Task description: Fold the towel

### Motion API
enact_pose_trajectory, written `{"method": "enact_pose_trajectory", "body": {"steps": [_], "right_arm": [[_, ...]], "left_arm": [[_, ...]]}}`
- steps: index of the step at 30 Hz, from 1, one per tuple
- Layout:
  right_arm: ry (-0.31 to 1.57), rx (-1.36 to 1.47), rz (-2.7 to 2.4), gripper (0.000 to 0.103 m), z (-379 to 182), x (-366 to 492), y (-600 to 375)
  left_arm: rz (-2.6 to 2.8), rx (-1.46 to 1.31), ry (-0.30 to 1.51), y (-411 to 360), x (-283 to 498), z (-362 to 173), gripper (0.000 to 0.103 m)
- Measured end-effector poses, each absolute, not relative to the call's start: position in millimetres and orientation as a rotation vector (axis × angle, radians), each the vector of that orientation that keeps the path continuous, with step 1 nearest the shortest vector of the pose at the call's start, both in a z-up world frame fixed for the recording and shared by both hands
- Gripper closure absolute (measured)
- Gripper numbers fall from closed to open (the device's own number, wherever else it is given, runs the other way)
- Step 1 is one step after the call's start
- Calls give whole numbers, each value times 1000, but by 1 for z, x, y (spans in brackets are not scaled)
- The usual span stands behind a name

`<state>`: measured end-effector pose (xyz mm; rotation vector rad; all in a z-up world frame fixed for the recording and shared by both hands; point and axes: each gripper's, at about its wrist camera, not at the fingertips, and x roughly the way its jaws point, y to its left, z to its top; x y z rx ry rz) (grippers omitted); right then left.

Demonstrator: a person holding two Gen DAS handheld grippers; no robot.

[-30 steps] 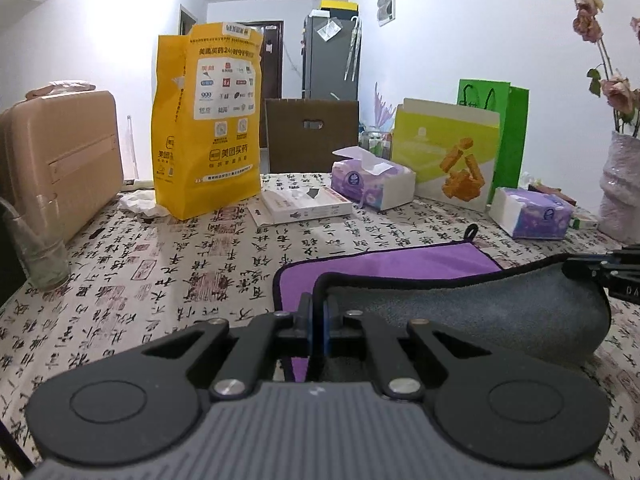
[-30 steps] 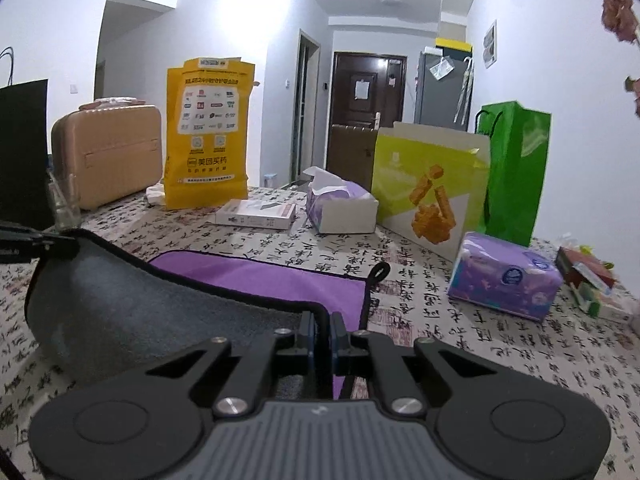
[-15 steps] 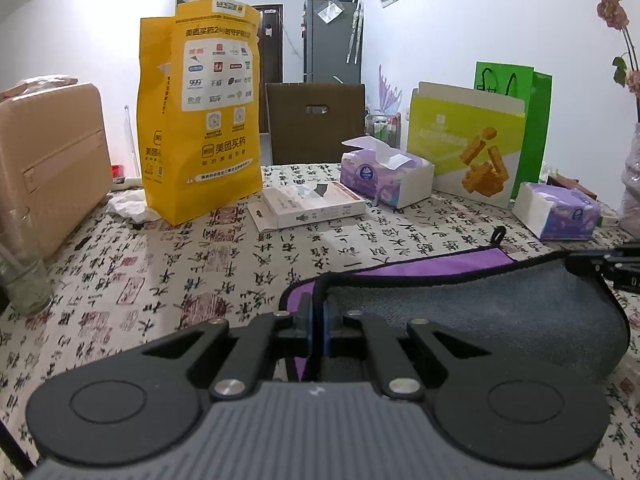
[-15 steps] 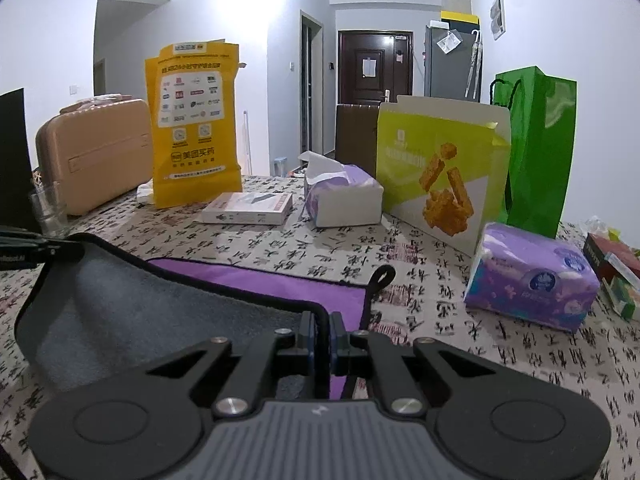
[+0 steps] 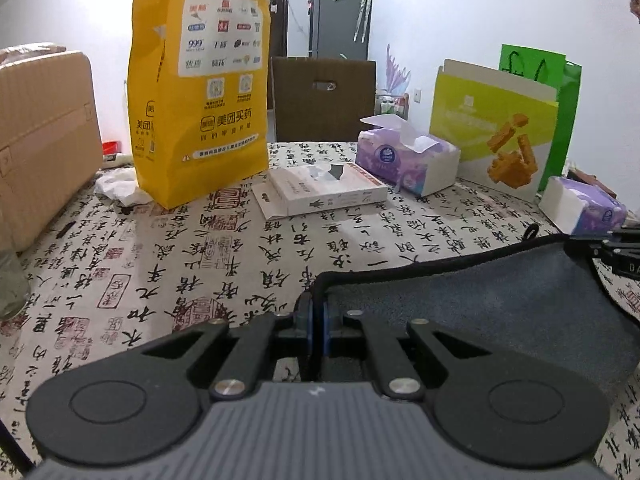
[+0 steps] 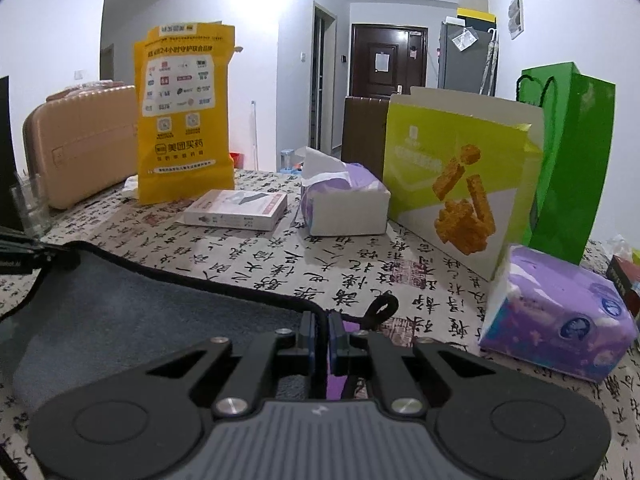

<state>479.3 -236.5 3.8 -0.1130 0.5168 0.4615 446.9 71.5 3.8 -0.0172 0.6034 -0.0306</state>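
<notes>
A: What changed just now? Start with the big stuff.

B: Table (image 5: 120,280) first, calligraphy-print cloth all over it. A second ago the towel's (image 5: 500,292) purple face lay open in front of me; now I've carried the near edge forward and the grey side covers nearly all of it. Only a purple sliver shows by my right gripper (image 6: 322,332). So I judge the first fold is almost closed, edges about to meet at the far side of the towel.

A: Grips?

B: Left gripper (image 5: 318,320) is clamped on the black-trimmed left corner. Right one is clamped on the right corner, beside the hanging loop (image 6: 382,306). Towel hangs in a low arc between them, mid-table, toward the near edge.

A: Readable text?

B: Yellow bag (image 5: 200,80) at the far left: "美团买药", with "999" among the small logos; in the right view its top line reads "24小时". Snack carton (image 6: 460,184) at the far right: fried-stick picture, lettering too blurred. Green bag (image 6: 572,152) behind it, no writing I can see. Open tissue pack (image 5: 404,156) and the second tissue pack (image 6: 560,320): round blue logos, unreadable. White flat box (image 5: 320,192): print too small.
</notes>
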Motion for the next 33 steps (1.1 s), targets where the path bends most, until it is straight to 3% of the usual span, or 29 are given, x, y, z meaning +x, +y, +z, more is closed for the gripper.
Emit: {"method": "enact_pose_trajectory", "body": {"steps": [21, 22, 24, 29, 33], "right_arm": [[580, -119, 411, 95, -19, 517, -234], [583, -120, 401, 94, -21, 518, -234], [592, -108, 376, 78, -24, 521, -237], [559, -18, 356, 62, -8, 515, -257], [539, 3, 331, 58, 8, 507, -271]], "left_arm": [[-67, 39, 699, 69, 503, -15, 97], [-61, 52, 715, 69, 504, -18, 95], [-45, 37, 718, 72, 504, -20, 86], [-6, 8, 693, 87, 493, -11, 67], [6, -9, 668, 95, 477, 4, 56]]}}
